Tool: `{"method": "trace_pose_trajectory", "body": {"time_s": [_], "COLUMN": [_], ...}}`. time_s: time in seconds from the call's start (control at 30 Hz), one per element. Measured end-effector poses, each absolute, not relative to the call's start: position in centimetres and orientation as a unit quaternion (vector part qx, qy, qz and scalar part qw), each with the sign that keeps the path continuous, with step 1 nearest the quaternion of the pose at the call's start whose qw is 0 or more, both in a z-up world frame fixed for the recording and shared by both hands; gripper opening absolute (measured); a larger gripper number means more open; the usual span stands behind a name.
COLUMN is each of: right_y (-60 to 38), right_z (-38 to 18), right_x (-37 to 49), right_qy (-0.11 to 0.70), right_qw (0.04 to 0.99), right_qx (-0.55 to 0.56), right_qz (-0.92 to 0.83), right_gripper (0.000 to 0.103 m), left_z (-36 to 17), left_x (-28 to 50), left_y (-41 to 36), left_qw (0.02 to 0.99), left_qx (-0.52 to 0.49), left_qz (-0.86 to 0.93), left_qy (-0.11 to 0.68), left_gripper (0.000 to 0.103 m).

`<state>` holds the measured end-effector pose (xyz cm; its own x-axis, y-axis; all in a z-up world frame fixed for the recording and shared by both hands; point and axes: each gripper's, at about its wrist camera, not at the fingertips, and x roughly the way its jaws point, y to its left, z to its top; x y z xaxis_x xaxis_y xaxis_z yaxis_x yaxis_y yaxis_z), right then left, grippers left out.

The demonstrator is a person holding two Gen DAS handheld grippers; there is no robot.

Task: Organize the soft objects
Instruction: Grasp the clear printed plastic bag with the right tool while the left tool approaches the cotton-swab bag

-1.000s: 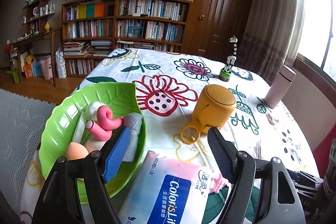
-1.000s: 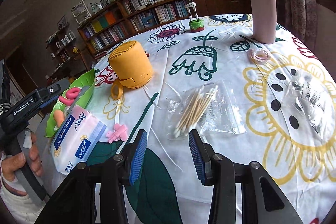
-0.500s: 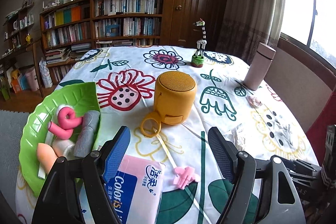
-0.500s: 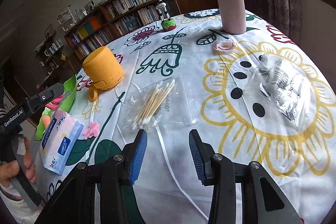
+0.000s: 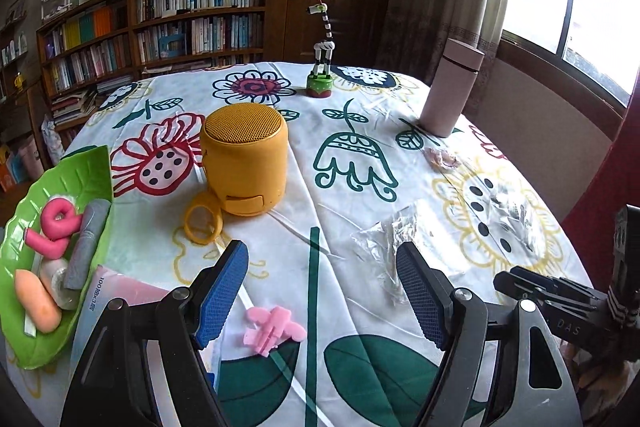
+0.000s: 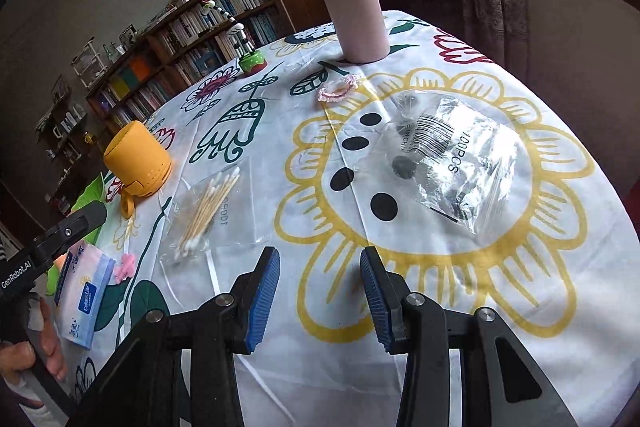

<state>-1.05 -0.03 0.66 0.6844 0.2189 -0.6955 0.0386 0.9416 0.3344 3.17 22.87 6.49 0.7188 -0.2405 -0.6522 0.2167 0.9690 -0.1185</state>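
Pink hair clip (image 5: 274, 329) on the table between the spread, empty left tongs (image 5: 322, 293) (right tongs (image 6: 320, 293) likewise apart).

The clear bag (image 6: 460, 163), ahead and right of the right gripper, reads "100PCS" beside a barcode, with partial letters "EINCHI" next to it. The swab bag (image 6: 208, 207), ahead and left of it, shows "100" printed upside down. The tissue pack (image 6: 84, 301), far left, reads "Coloris Life"; seen over the left gripper's left finger, its edge reads "100" followed by small characters too blurred to read. The left gripper's body (image 6: 24, 271) reads "GenRobot.AI".
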Motion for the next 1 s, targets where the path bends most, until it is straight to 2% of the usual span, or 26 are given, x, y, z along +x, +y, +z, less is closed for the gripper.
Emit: {"method": "trace_pose_trajectory", "body": {"time_s": [0.13, 0.3, 0.4, 0.6, 1.0], "right_y": [-1.7, -4.0, -5.4, -7.5, -5.0], "right_z": [0.8, 1.1, 1.3, 1.6, 0.8], "right_x": [-1.1, -0.9, -0.3, 1.8, 5.8], "right_qy": [0.386, 0.373, 0.368, 0.370, 0.393], "right_qw": [0.905, 0.908, 0.909, 0.905, 0.904], "right_qx": [0.175, 0.191, 0.193, 0.196, 0.156], "right_qz": [0.028, -0.008, -0.036, -0.070, -0.055], "right_gripper": [0.053, 0.078, 0.082, 0.083, 0.095], "left_z": [6.1, 5.7, 5.5, 5.1, 4.6], "left_x": [3.4, 3.7, 3.9, 4.5, 5.3], "left_y": [21.9, 21.0, 20.5, 19.8, 19.2], "left_qw": [0.924, 0.920, 0.918, 0.914, 0.910], "left_qx": [-0.012, -0.005, -0.003, 0.000, 0.008], "left_qz": [-0.132, -0.140, -0.142, -0.148, -0.148], "left_qy": [0.360, 0.366, 0.370, 0.377, 0.387], "left_gripper": [0.077, 0.077, 0.077, 0.077, 0.077]}}
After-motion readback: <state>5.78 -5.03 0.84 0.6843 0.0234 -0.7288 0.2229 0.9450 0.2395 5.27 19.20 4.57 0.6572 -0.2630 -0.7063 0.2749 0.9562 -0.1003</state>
